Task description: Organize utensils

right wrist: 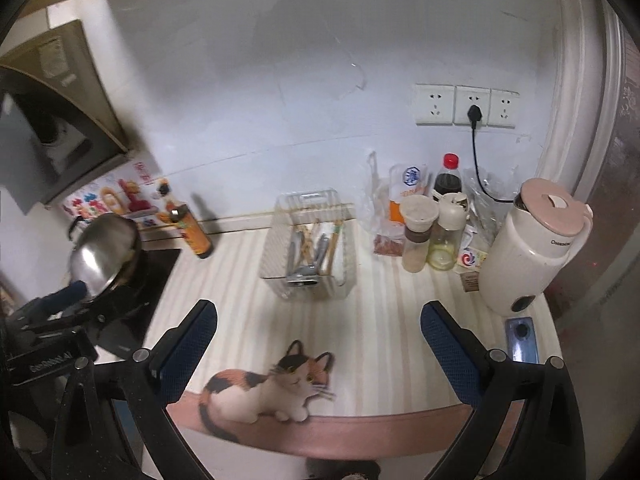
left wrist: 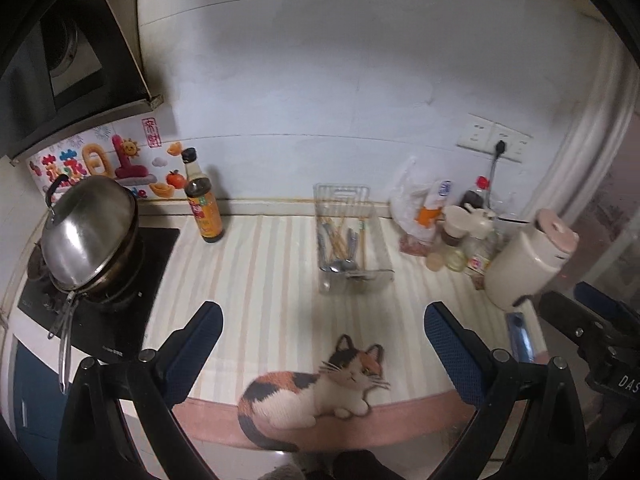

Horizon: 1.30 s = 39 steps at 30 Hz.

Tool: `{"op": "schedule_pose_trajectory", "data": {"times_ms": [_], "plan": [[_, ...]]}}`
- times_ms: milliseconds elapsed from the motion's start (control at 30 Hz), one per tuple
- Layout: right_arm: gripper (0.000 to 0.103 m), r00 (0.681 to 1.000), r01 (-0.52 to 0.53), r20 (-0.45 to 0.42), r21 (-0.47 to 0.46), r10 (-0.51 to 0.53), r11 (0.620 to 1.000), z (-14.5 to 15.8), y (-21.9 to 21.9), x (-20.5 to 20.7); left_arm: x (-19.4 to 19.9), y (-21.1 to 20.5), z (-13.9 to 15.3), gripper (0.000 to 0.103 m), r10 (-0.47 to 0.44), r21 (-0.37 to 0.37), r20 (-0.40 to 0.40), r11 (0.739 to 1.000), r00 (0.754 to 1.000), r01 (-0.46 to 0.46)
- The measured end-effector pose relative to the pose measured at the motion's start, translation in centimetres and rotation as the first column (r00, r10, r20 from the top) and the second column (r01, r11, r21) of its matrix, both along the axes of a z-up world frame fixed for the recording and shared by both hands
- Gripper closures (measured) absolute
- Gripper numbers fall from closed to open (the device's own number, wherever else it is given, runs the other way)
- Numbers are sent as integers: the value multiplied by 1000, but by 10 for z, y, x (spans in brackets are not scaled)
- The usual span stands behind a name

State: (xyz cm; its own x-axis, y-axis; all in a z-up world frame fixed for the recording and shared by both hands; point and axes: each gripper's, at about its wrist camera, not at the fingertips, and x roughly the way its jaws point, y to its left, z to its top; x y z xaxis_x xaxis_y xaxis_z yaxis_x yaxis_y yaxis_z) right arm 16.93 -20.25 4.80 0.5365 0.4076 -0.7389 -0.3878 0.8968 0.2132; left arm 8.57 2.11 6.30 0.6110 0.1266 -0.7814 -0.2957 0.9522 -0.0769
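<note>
A clear plastic basket [left wrist: 380, 248] stands on the striped counter mat near the back wall. It holds metal spoons [left wrist: 340, 264] and chopsticks [left wrist: 342, 232] lying together. The basket also shows in the right wrist view [right wrist: 276, 240] with the same utensils [right wrist: 308, 252] inside. My left gripper [left wrist: 322, 326] is open and empty, held above the mat's front part, well short of the basket. My right gripper [right wrist: 318, 324] is open and empty too, at about the same distance. The right gripper's body shows at the right edge of the left wrist view [left wrist: 600, 328].
A steel pot with lid [left wrist: 88, 232] sits on the black stove at left. A sauce bottle [left wrist: 202, 204] stands by the wall. Jars, bottles and bags [right wrist: 432, 232] and a cream kettle [right wrist: 528, 248] crowd the right. A phone [right wrist: 522, 340] lies near the kettle. A cat picture [left wrist: 316, 392] marks the mat's front edge.
</note>
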Motion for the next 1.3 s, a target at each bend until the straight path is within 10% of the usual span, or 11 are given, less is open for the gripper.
{"op": "schedule_pose_trajectory", "data": {"times_ms": [1300], "plan": [[0,989,-145,-21,76,147,986,35,-17,-13,-24,-24,29,0,57,-50,43,997,997,-55]]}}
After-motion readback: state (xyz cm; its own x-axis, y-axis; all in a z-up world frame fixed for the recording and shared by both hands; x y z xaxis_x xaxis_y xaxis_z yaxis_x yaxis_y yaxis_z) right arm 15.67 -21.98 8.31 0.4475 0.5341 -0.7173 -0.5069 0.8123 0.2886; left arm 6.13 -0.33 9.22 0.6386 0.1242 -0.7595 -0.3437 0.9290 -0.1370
